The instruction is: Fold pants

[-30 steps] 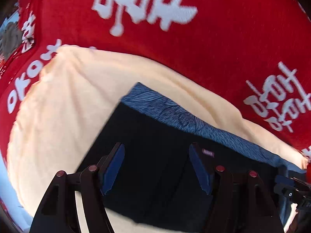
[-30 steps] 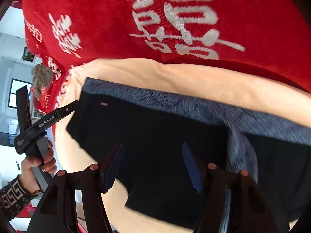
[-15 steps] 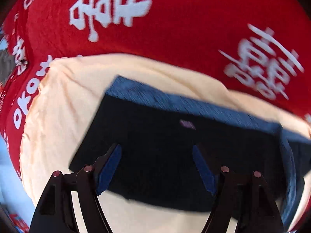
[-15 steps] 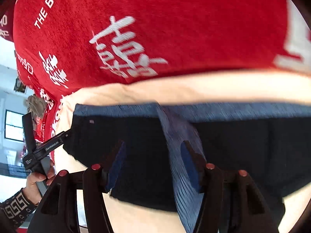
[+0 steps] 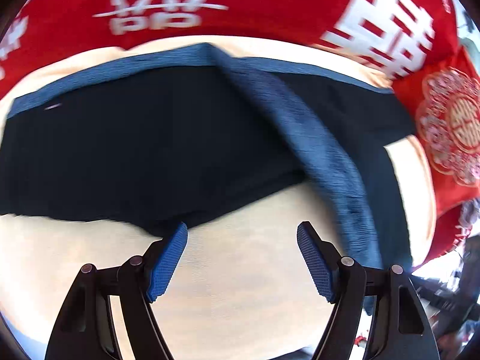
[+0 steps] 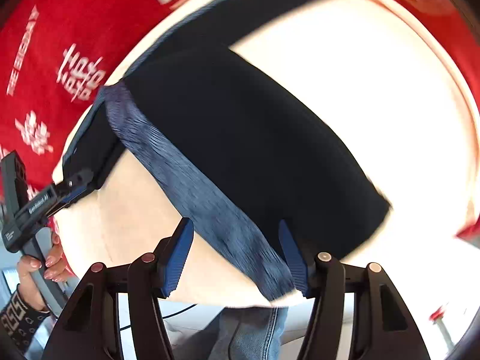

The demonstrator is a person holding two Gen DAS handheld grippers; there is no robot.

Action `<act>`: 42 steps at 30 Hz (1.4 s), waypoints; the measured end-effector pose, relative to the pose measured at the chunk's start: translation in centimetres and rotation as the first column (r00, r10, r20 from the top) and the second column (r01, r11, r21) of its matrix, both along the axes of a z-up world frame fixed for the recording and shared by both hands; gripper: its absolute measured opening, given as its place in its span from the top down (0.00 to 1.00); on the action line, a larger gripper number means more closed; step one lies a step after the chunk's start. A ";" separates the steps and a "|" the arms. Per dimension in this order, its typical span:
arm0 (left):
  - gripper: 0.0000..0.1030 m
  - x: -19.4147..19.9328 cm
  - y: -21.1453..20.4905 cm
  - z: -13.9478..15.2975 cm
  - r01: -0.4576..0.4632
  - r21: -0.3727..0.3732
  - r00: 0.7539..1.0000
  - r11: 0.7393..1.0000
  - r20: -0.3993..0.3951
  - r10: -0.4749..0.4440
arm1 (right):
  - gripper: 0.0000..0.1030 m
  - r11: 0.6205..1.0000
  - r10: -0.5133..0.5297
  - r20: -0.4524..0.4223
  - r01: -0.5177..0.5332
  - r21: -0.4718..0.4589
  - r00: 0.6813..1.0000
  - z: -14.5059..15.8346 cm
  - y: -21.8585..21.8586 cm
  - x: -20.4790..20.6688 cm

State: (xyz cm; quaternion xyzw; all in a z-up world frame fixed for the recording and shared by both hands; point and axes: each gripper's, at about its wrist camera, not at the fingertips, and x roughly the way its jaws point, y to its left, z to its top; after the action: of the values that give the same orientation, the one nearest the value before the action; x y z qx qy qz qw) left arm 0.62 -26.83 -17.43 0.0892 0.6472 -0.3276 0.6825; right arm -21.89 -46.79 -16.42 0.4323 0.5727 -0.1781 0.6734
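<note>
Lying flat: pants (image 5: 156, 150), dark navy, spread on a cream sheet (image 5: 240, 285), with a lighter blue ribbed band (image 5: 324, 150) running diagonally across them and along the far edge.
Pants from the right wrist view: the dark cloth (image 6: 255, 138) fills the middle, and the blue band (image 6: 210, 198) slants down toward the near edge of the sheet.
Left gripper (image 5: 242, 231): fingers apart, nothing between them; it hangs over bare sheet just short of the near hem of the pants.
Right gripper (image 6: 237, 228): fingers apart, the lower end of the blue band seen between them; whether the pads touch it, I cannot tell.
Left gripper seen from the right: its tip (image 6: 76, 187) sits at the left corner of the pants, handle in a hand (image 6: 39, 264) with a patterned cuff.
Surface: cream sheet over a red cover (image 5: 270, 6) printed with white characters.
Room: pale floor and blue jeans (image 6: 255, 330) show below the near edge; both views are blurred.
</note>
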 end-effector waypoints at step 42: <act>0.79 0.5 -17.7 2.9 0.020 -0.298 0.999 0.954 -0.029 -0.029 | 0.90 0.976 -0.146 0.527 0.035 0.214 0.837 6.3 -19.9 1.1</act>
State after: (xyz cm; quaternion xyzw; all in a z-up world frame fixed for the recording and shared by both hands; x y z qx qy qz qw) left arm 1.15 -44.48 -14.49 -0.0119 0.6005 -0.4311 0.6733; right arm -20.74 -66.72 -10.11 0.5556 0.3537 -0.0238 0.7521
